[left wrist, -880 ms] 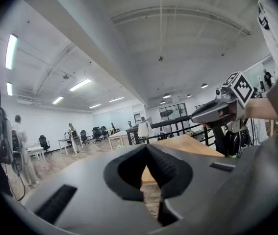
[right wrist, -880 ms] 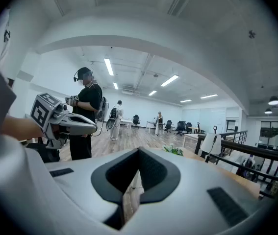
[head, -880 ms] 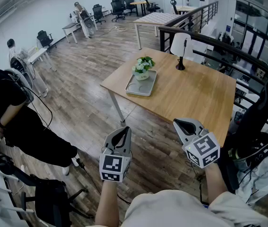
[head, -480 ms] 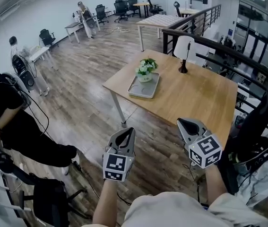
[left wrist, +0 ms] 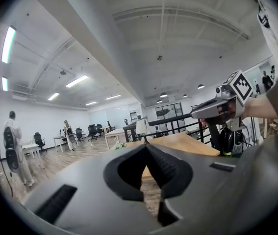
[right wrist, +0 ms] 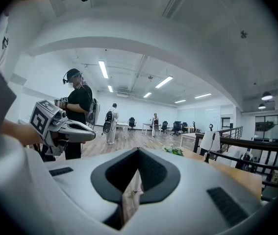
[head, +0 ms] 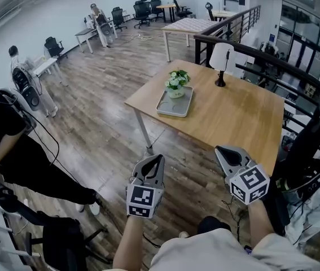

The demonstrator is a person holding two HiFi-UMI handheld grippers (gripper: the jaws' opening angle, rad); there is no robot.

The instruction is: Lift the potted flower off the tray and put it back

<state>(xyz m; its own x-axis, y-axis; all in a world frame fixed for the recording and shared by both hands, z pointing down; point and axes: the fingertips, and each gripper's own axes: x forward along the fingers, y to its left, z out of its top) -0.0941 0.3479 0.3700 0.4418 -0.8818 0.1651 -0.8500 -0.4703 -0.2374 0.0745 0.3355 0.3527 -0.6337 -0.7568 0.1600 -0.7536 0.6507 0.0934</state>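
A potted flower [head: 176, 83] with white blooms and green leaves stands at the far end of a grey tray [head: 175, 104] on a wooden table [head: 233, 114]. It shows small in the right gripper view as the potted flower [right wrist: 174, 151], and in the left gripper view as the potted flower [left wrist: 120, 144]. My left gripper [head: 157, 160] and right gripper [head: 224, 150] are held out over the floor, well short of the table. Both are shut with nothing between the jaws.
A white table lamp [head: 222, 61] stands behind the tray. A dark railing [head: 272, 55] runs along the table's far right side. A person in black [head: 13, 145] stands at the left. Desks and office chairs [head: 143, 7] fill the far room. An office chair [head: 312, 145] sits at the right.
The view has moved closer to the table. Both grippers sit a little lower in the head view and stay shut.
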